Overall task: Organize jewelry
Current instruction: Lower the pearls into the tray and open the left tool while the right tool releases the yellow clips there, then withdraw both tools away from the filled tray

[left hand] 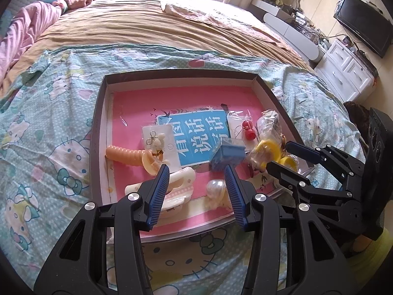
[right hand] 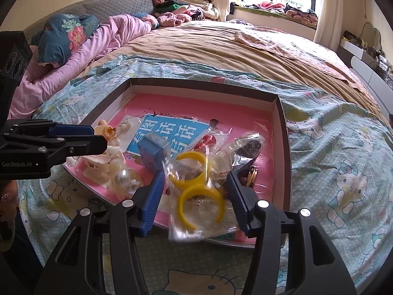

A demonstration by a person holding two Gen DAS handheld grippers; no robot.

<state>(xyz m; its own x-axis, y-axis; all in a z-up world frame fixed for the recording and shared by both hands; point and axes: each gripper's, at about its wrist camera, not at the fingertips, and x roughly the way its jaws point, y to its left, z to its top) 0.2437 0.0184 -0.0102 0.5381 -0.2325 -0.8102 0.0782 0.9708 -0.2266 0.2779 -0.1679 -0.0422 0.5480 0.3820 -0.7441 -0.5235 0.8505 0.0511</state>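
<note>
Slippage is my main worry. My right tongs (right hand: 194, 191) stand apart around a clear plastic bag holding two yellow open bangles (right hand: 196, 189), at the near edge of the shallow dark-rimmed cardboard tray with a pink lining (right hand: 282, 132), toward its right corner. The bag looks blurred and its lower part overhangs the near rim; neither blue pad (right hand: 154, 196) seems to press on it, so I judge it loose, not gripped. If I close on film alone, the bangles could slide inside the bag, tip it, and drop it over the rim onto the cartoon-cat bedsheet (right hand: 343, 172).

My left tongs (left hand: 196, 184) also stand apart and hold nothing, hanging over the tray's near edge toward its left corner, above a white plastic hair clip (left hand: 181, 179) and a cluster of pearl-like beads in clear wrap (left hand: 216, 189). A small blue box (left hand: 227, 157) sits just beyond them, tilted on a blue printed card (left hand: 196, 137); a careless reach could knock it over or sweep the beads about.

Crowding is the other hazard. Red ball earrings in a clear sleeve (left hand: 246, 129) and another crinkled bag lie near the bangles, so closing jaws could catch a neighbouring film and drag things along. The bed is soft, so pressing down could tilt the tray and slide everything toward me.
</note>
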